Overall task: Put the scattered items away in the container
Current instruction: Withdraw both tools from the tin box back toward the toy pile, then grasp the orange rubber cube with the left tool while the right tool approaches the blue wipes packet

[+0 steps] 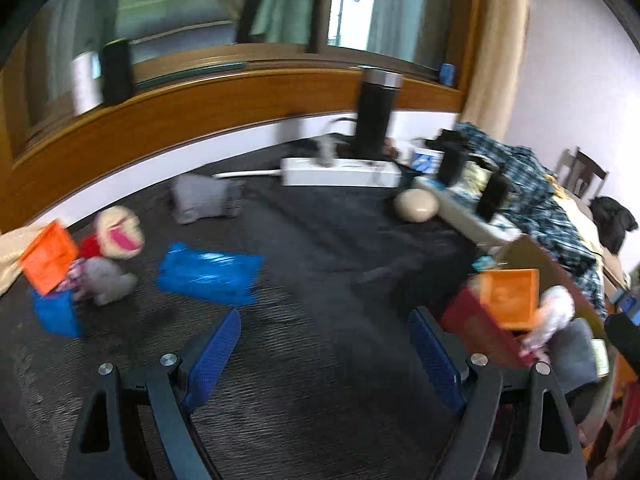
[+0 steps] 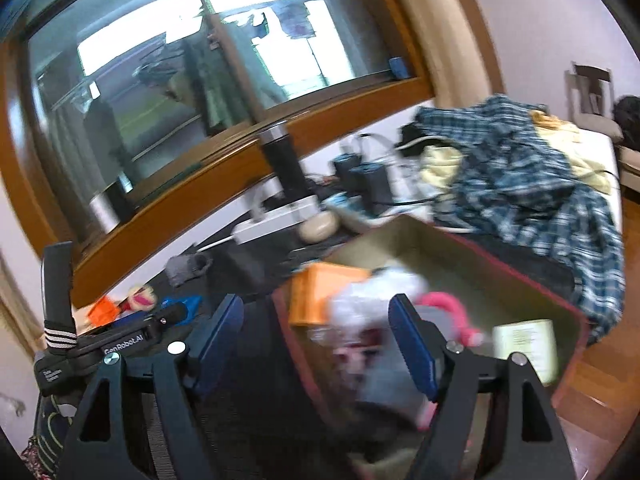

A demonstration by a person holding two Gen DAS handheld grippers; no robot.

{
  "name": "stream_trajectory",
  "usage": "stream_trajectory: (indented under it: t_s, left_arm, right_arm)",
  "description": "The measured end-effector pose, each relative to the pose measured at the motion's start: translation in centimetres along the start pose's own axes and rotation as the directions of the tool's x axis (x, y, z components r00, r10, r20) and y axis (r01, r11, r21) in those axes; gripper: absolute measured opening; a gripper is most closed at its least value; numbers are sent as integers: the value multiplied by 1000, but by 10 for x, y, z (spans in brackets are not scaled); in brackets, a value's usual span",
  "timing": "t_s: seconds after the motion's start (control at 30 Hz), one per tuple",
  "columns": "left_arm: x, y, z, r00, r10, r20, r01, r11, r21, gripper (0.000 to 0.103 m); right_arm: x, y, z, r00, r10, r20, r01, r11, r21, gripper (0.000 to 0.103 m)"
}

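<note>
Inside cardboard box (image 2: 472, 256): orange packet (image 2: 316, 296), white plush (image 2: 372, 300).

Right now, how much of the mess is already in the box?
Some: the cardboard box holds an orange packet and a white plush toy. Both the left gripper and the right gripper are open and empty. Left on the table: a blue packet, a grey sock, a doll.
</note>
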State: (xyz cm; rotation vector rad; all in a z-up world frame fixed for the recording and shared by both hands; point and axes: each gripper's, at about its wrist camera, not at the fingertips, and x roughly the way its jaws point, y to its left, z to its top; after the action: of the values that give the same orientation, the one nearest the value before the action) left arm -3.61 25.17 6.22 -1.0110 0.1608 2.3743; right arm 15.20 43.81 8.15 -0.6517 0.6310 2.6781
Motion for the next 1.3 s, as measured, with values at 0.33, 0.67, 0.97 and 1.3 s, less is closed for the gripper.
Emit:
stream_trajectory:
  t_s: [0.33,0.67,0.97,1.3]
  left_arm:
    - [-17,111,-24,993,116,-17,-117,982,-147,88]
    - [-28,217,-20,962,271,21,-247,905,-345,88]
    - [4,248,16,948,314,52,-278,897,-343,88]
    - [36,279,24,950,302,73,-257,895,-363,68]
  right_arm:
    - [52,99,-17,989,107,-107,-126,972,-200,79]
    - [93,142,-36,977,109,-186,-153,959,-239,79]
    - [123,147,-41,973,80,-216,-131,964,-233,79]
    - [147,148,-52,964,53,-262,-120,962,-246,79]
